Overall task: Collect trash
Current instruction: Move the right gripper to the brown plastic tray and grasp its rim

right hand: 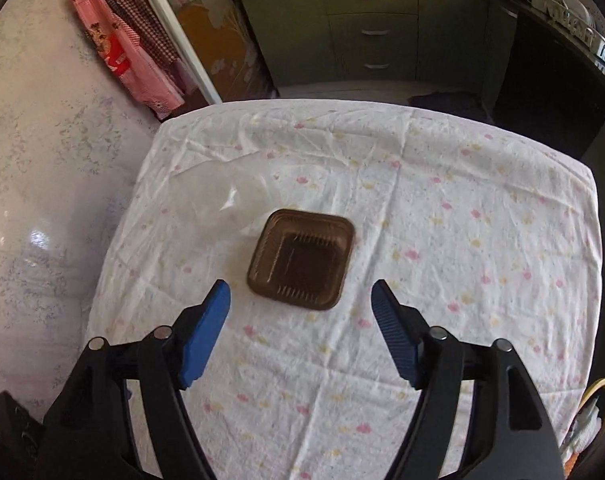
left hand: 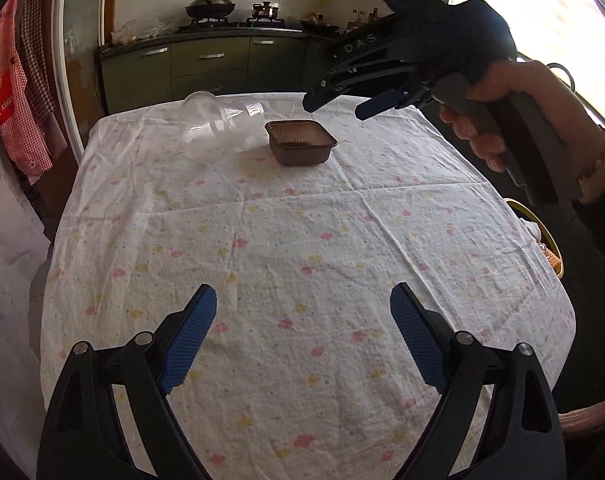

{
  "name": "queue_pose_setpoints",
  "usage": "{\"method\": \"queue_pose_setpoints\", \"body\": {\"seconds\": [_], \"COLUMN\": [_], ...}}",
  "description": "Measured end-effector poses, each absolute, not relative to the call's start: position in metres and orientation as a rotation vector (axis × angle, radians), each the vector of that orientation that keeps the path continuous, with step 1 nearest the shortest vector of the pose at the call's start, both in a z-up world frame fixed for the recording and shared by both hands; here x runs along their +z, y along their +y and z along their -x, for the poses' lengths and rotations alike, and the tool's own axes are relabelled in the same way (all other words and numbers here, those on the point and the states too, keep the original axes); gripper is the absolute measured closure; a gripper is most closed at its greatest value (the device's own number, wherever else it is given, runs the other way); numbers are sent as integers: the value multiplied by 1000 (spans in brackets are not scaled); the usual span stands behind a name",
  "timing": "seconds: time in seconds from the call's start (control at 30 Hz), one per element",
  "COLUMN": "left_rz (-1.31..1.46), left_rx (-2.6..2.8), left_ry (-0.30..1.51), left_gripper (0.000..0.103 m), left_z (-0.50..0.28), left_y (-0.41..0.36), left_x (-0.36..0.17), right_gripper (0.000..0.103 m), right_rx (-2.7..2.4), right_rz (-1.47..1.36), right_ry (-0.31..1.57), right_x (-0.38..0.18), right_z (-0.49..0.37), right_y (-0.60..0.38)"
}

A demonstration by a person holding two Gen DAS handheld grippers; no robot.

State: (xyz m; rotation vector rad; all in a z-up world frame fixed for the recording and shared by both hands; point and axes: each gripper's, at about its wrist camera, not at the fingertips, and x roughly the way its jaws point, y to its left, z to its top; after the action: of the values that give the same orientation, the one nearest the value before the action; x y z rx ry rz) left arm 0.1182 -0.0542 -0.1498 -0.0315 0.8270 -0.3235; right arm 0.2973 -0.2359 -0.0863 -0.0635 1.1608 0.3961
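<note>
A brown square plastic tray (left hand: 301,142) (right hand: 301,258) sits on the flowered tablecloth (left hand: 302,240) toward the far side. A clear plastic cup (left hand: 218,120) (right hand: 226,200) lies on its side just left of the tray. My left gripper (left hand: 303,300) hovers over the near part of the table, open, with nothing between its blue pads. My right gripper (right hand: 301,292) hangs above the tray's near edge, open and empty. In the left wrist view the right gripper (left hand: 334,106) is held by a hand (left hand: 486,132) above and right of the tray.
A yellow-rimmed bin (left hand: 542,236) (right hand: 596,404) with trash in it stands off the table's right edge. Green kitchen cabinets (left hand: 206,68) (right hand: 374,28) with a stove run along the back. Red checked cloths (left hand: 18,92) (right hand: 122,52) hang at the left.
</note>
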Motion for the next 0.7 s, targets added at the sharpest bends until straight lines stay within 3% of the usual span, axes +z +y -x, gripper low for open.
{"method": "queue_pose_setpoints", "body": {"seconds": [0.03, 0.2, 0.37, 0.57, 0.63, 0.67, 0.7], "left_rz": [37, 52, 62, 64, 62, 61, 61], "left_rx": [-324, -328, -328, -334, -336, -338, -341], "left_ry": [826, 818, 812, 819, 821, 822, 823], "left_gripper": [15, 15, 15, 15, 15, 15, 15], "left_z": [-117, -114, -114, -115, -115, -115, -115], "left_y": [-52, -42, -38, -41, -42, -43, -44], "left_x": [-149, -149, -149, -151, -152, -152, -152], "right_gripper": [35, 65, 82, 82, 89, 97, 98], "right_rx": [375, 313, 298, 307, 309, 309, 306], "right_rz": [66, 36, 36, 40, 56, 61, 67], "right_ry": [1183, 1299, 1328, 1326, 1322, 1321, 1312], "right_x": [-90, -114, -124, -127, -128, -129, -128], "right_z": [-303, -324, -329, -335, -335, -334, -333], "right_y": [-237, -247, -249, -238, -235, -235, -235]}}
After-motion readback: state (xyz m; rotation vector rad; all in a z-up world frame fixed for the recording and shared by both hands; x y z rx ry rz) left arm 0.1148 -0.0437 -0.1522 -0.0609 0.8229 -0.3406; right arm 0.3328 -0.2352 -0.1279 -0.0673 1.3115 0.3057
